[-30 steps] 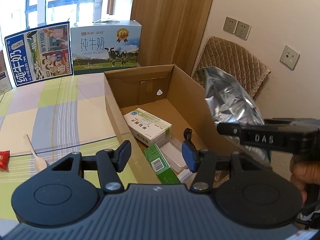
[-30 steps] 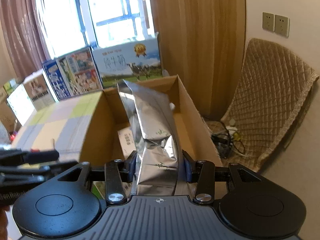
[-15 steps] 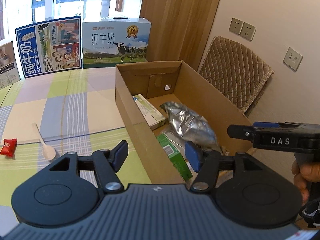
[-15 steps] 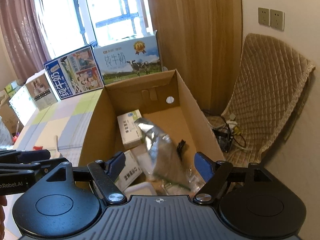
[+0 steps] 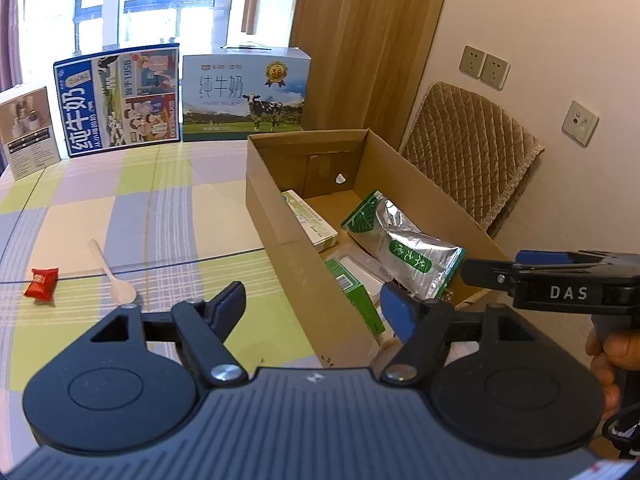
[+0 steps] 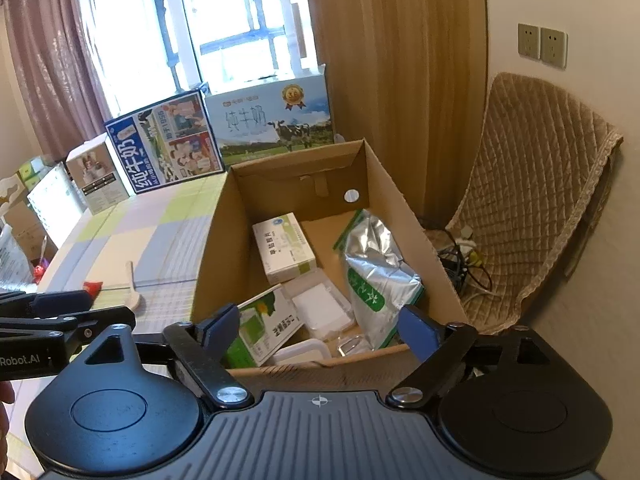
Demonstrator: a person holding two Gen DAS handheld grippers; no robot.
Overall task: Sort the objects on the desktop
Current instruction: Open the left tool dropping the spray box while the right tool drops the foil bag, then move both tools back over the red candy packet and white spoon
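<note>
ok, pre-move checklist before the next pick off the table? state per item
1. Right gripper empty, jaws apart: ok.
2. Left gripper empty, jaws apart: ok.
3. Silver pouch lies fully inside the cardboard box, clear of both grippers: ok.
4. Next targets in view: spoon and red sachet lie apart on the tablecloth, nothing on top of them: ok.
5. Room left in the box: bare floor shows near the far wall: ok.
6. Whether more items wait outside both views: cannot tell.
</note>
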